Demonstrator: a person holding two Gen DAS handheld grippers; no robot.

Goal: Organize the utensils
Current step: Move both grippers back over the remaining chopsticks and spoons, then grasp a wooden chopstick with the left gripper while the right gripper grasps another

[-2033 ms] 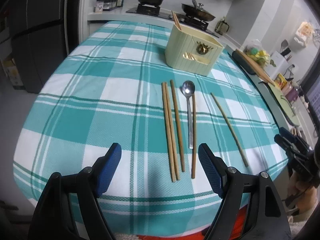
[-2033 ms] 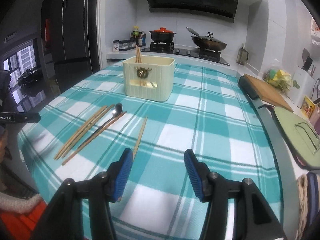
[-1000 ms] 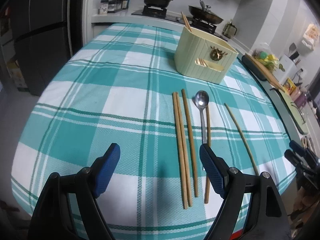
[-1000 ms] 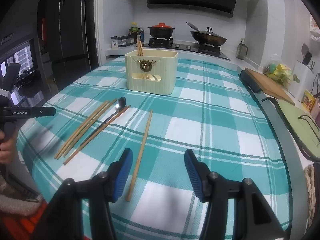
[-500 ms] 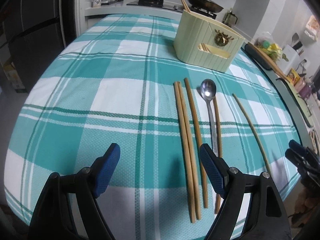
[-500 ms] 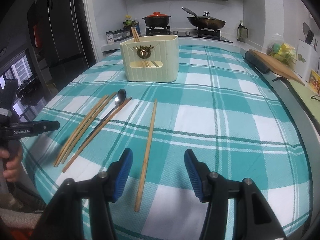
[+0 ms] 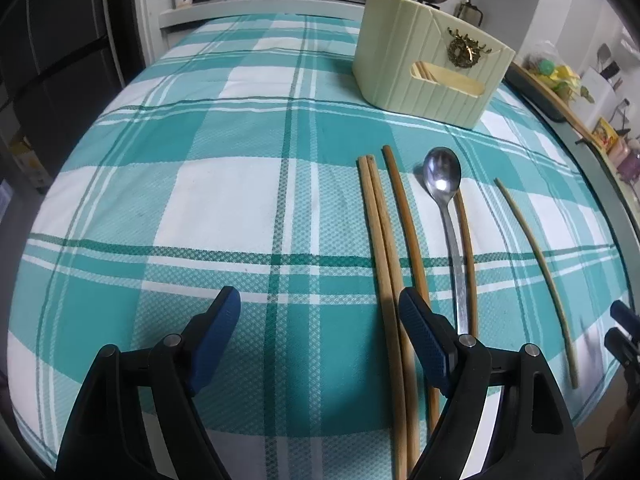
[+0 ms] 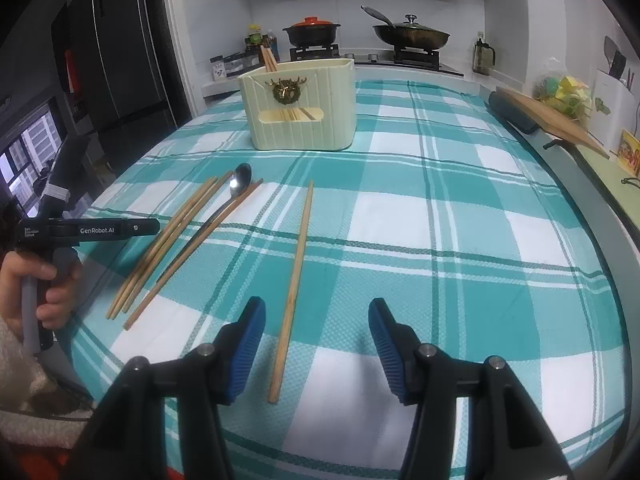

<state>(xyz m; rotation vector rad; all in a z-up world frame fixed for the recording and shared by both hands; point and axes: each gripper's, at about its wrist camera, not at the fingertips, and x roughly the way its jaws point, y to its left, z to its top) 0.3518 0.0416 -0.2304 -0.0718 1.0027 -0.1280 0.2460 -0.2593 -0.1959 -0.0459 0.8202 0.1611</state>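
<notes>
Several wooden chopsticks (image 7: pixel 380 236) and a metal spoon (image 7: pixel 442 178) lie side by side on the teal checked tablecloth (image 7: pixel 224 196). A cream utensil holder (image 7: pixel 424 68) with chopsticks in it stands behind them. My left gripper (image 7: pixel 320 320) hangs open low over the cloth, its right finger just over the near ends of the chopstick bundle. One chopstick (image 8: pixel 294 280) lies apart; its near end sits between the fingers of my open right gripper (image 8: pixel 316 340), nearer the left one, untouched. The spoon (image 8: pixel 236 188) and holder (image 8: pixel 300 108) show beyond it.
A person's hand (image 8: pixel 44 280) holds the left gripper's handle at the table's left edge. A stove with a red-lidded pot (image 8: pixel 312 32) and a wok (image 8: pixel 410 34) stands behind. A cutting board (image 8: pixel 556 120) lies along the right counter.
My left gripper has sunk and moved forward, so the chopsticks and spoon look larger and its right finger now overlaps the bundle. My right gripper has dropped a little over the lone chopstick.
</notes>
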